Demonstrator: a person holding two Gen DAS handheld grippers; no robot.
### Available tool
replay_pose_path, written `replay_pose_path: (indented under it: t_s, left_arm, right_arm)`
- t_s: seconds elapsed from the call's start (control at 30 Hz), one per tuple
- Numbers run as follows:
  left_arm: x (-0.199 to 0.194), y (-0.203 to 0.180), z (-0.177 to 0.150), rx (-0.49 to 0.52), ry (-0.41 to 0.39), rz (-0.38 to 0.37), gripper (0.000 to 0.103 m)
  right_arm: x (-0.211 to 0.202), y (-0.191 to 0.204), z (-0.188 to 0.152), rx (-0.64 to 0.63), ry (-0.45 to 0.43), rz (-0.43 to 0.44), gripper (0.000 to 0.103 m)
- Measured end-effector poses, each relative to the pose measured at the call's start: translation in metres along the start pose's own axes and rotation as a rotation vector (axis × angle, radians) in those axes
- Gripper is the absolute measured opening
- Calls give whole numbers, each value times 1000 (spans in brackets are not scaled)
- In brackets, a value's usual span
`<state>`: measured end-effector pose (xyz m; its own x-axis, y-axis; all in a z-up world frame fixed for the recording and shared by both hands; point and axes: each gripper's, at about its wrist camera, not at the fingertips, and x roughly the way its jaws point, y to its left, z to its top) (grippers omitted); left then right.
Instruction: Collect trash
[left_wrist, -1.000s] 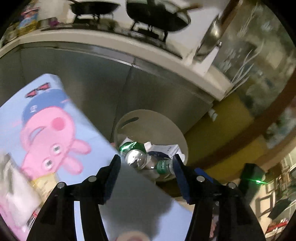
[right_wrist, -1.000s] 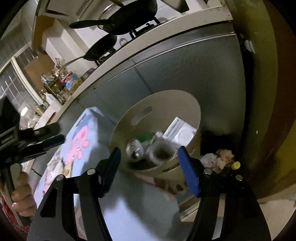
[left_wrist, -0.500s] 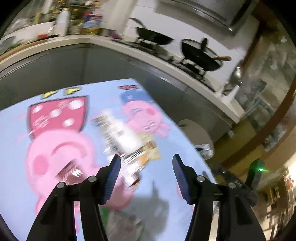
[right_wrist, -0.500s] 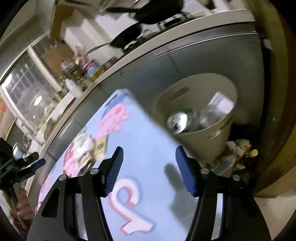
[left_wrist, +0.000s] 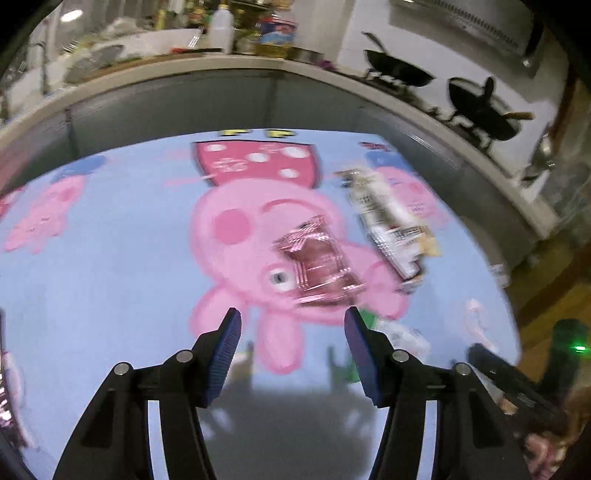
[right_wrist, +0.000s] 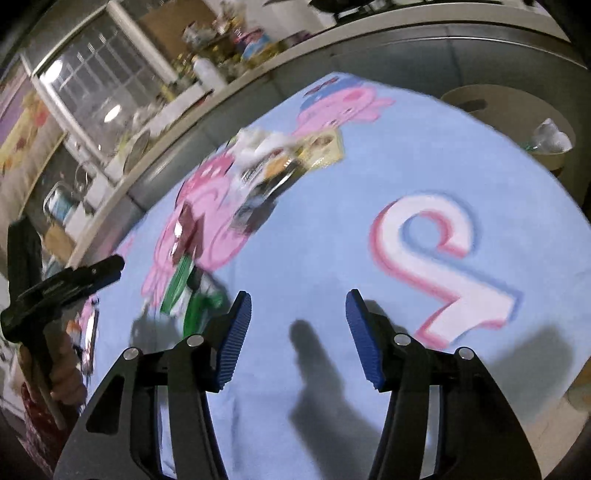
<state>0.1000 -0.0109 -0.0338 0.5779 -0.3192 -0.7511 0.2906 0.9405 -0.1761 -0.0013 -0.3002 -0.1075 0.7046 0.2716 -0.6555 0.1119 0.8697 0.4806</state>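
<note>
Both views have swung off the bin and back over the blue cartoon-pig tablecloth (left_wrist: 110, 258), which now fills most of each pic; a sec ago we were looking down into the beige bin (right_wrist: 517, 110) w/ cans and a bottle in it. Now that bin sits at the far right edge of the right wrist view, just beside the table's corner, clear plastic showing at its rim.

Remaining trash lies on the cloth, mid-table. Biggest is the long white printed wrapper (left_wrist: 388, 229), lying right of the pig's head. Next, the crumpled shiny pink foil wrapper (left_wrist: 317, 266), ahead of our left gripper (left_wrist: 291, 354) and slightly right of its line. Closer in, a green-and-white packet (right_wrist: 184, 288) lies just left of our right gripper (right_wrist: 299, 336). All blurred, so print and exact edges can't be read.

Left gripper: jaws apart, nothing between them. Right gripper: jaws closing, but nothing between them, only bare cloth and shadow.

Handling, as we judge it: foil and packets look light, thin, crinkly and slick, no stiffness to speak of. They'd likely slide on the cloth if nudged sideways. Best to take a raised crease or bunched edge, e.g. the pink foil's lifted rim, rather than a flat face, and avoid catching the cloth too.
</note>
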Motion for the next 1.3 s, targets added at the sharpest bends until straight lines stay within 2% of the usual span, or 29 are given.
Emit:
replay_pose_path:
  t_s: [0.07, 0.17, 0.33, 0.53, 0.6, 0.67, 0.73, 0.87, 0.93, 0.97, 1.03, 1.13, 1.2, 1.3]
  left_arm:
    - [-1, 6, -8, 9, -8, 85, 58]
    - [1, 15, -16, 1, -6, 167, 58]
    - [7, 31, -29, -35, 14, 207, 59]
    - [14, 47, -37, -79, 41, 230, 59]
    - [16, 51, -38, -91, 50, 240, 59]
    - [17, 56, -39, -98, 52, 255, 59]
    - [18, 57, -38, -91, 46, 276, 63]
    - [18, 59, -38, -80, 37, 294, 64]
    - [20, 59, -37, -73, 32, 297, 67]
    - [20, 60, -37, -72, 26, 296, 67]
    - [21, 62, -36, -70, 18, 293, 69]
    - [23, 64, -35, -66, 5, 290, 72]
    - [24, 64, -36, -62, -4, 289, 74]
    - [24, 63, -36, -63, -10, 284, 76]
  right_arm:
    - [5, 12, -9, -31, 22, -9, 53]
    - [8, 29, -19, -93, 27, -39, 54]
    - [6, 41, -31, -138, 18, -83, 59]
    - [6, 42, -32, -132, 4, -76, 69]
    - [6, 41, -32, -120, -2, -59, 72]
    - [5, 37, -33, -99, -15, -11, 81]
    - [5, 35, -33, -87, -21, 15, 82]
    - [7, 42, -33, -130, -10, -17, 82]
    - [7, 44, -33, -142, -6, -33, 79]
    - [7, 44, -32, -144, -8, -42, 64]
    - [11, 41, -24, -132, 8, -30, 50]
    - [13, 36, -3, -125, -9, -34, 47]
    - [13, 40, 26, -157, -64, -51, 47]
    - [23, 45, 71, -179, -98, -47, 47]
